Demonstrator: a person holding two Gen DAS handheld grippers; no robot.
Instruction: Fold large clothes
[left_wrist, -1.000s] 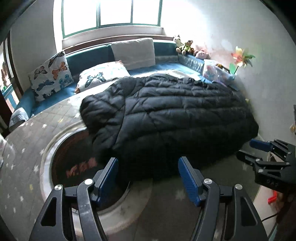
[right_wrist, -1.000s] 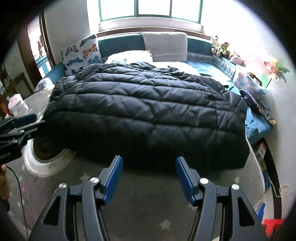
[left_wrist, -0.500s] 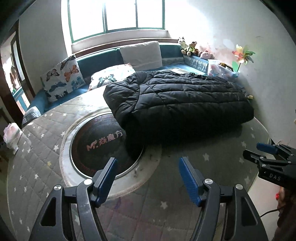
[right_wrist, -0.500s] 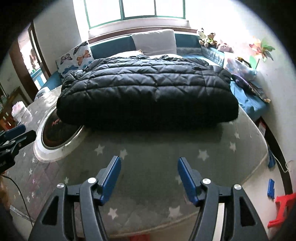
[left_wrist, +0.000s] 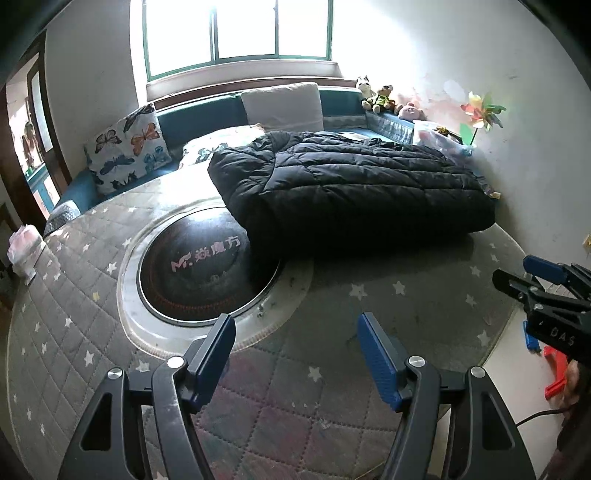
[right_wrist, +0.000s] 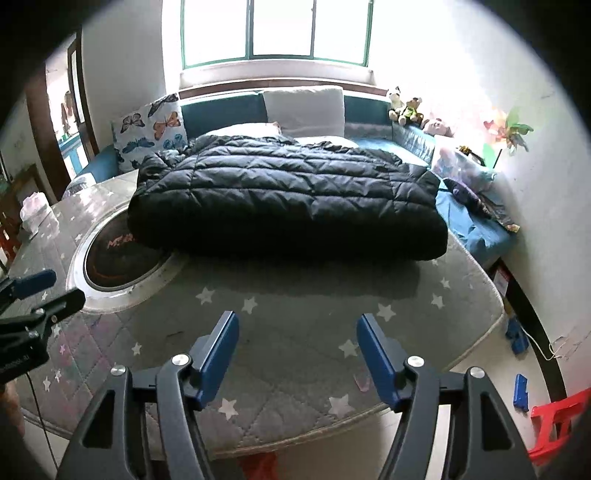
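Distance is kept between both spread, empty grippers, left gripper (left_wrist: 295, 354) and right gripper (right_wrist: 297, 350), and the folded black jacket (right_wrist: 288, 199), laid crosswise ahead on the table (right_wrist: 295, 317).

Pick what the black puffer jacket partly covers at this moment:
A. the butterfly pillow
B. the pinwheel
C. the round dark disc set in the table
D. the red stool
C: the black puffer jacket's near left corner overlaps the edge of the round dark disc; both grippers hang open and apart from it.

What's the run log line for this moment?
left gripper: open, empty | right gripper: open, empty | black puffer jacket: folded on round table, untouched
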